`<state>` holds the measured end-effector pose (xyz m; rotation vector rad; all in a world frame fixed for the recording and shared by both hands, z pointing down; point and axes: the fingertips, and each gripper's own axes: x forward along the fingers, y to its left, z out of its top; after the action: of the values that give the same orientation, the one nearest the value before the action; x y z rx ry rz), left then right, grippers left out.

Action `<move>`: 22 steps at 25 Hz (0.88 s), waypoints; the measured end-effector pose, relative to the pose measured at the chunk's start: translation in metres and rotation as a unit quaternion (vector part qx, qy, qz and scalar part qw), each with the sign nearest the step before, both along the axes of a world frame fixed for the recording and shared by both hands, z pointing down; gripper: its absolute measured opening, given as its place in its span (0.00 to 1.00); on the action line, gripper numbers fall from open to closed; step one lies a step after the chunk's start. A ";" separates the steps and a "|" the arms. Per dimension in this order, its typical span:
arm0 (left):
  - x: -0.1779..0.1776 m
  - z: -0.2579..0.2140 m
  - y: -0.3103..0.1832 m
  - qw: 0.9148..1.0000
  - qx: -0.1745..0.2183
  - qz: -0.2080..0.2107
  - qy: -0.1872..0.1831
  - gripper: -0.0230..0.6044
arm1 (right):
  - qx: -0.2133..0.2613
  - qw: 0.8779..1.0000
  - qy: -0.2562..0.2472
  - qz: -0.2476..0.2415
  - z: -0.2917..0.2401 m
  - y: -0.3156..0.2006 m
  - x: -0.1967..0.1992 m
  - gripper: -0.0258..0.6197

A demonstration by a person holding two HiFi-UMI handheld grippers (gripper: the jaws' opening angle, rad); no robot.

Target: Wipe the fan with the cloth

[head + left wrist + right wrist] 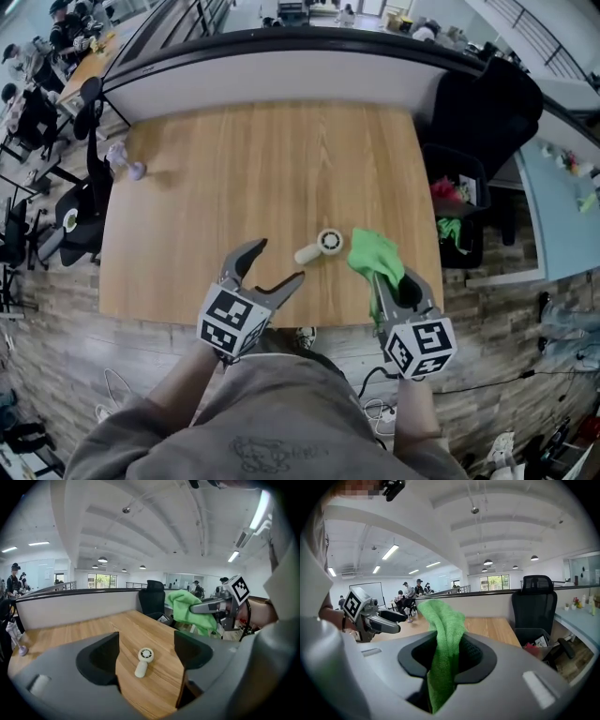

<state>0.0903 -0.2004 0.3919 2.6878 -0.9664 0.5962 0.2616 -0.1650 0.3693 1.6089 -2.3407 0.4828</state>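
Near the surface's (262, 159) front edge, the fan (322, 246) lies on its side. The left claw (278, 262) hovers spread and empty beside it. The right claw (445, 653) pinches the green cloth (377, 258).

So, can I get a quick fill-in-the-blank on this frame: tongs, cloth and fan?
1. The right tongs are shut on the ____ cloth.
2. The left tongs are ____, with nothing between them.
3. The fan lies untouched on the wooden ____.

Missing words: green; open; table.
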 end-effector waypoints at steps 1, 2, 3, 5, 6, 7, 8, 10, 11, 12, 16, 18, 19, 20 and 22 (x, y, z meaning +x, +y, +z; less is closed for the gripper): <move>0.002 0.006 -0.002 1.000 -0.003 0.006 -0.008 0.62 | -0.005 1.000 0.003 0.003 0.004 -0.003 0.000 0.20; 0.005 0.013 -0.004 1.000 -0.005 0.013 -0.016 0.62 | -0.010 1.000 0.005 0.007 0.009 -0.006 0.000 0.20; 0.008 0.021 -0.005 0.999 -0.007 0.021 -0.025 0.62 | -0.014 1.000 0.006 0.012 0.014 -0.009 0.001 0.20; 0.014 0.039 -0.005 0.998 -0.015 0.037 -0.044 0.62 | -0.020 1.000 0.002 0.022 0.023 -0.015 0.000 0.20; 0.016 0.048 -0.006 0.997 -0.022 0.044 -0.051 0.62 | -0.023 0.999 -0.001 0.024 0.027 -0.018 -0.003 0.20; 0.017 0.057 -0.007 0.997 -0.032 0.049 -0.055 0.62 | -0.026 0.999 -0.002 0.025 0.032 -0.022 -0.006 0.20; 0.018 0.066 -0.009 0.996 -0.041 0.051 -0.057 0.62 | -0.030 0.999 -0.002 0.025 0.038 -0.027 -0.009 0.20; 0.021 0.081 -0.016 0.995 -0.052 0.053 -0.060 0.62 | -0.041 0.999 0.000 0.028 0.051 -0.036 -0.014 0.20; 0.022 0.089 -0.020 0.995 -0.056 0.055 -0.064 0.62 | -0.046 0.998 0.002 0.031 0.058 -0.040 -0.015 0.20; 0.023 0.097 -0.022 0.994 -0.061 0.057 -0.067 0.62 | -0.052 0.998 0.003 0.035 0.066 -0.044 -0.016 0.20; 0.026 0.139 -0.025 0.991 -0.085 0.068 -0.081 0.62 | -0.079 0.996 0.003 0.050 0.099 -0.055 -0.018 0.20; 0.029 0.159 -0.025 0.989 -0.095 0.076 -0.089 0.62 | -0.090 0.994 -0.004 0.059 0.117 -0.061 -0.019 0.20; 0.031 0.168 -0.026 0.987 -0.099 0.081 -0.092 0.62 | -0.096 0.993 -0.006 0.065 0.125 -0.064 -0.019 0.20; 0.033 0.175 -0.026 0.987 -0.103 0.085 -0.095 0.62 | -0.100 0.992 -0.008 0.071 0.132 -0.067 -0.019 0.20; 0.035 0.192 -0.027 0.985 -0.111 0.089 -0.100 0.61 | -0.106 0.991 -0.007 0.087 0.146 -0.073 -0.017 0.20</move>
<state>0.1255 -0.2274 0.5842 2.5656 -0.6611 0.9643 0.2448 -0.2377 0.5154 1.7162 -2.0865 0.7561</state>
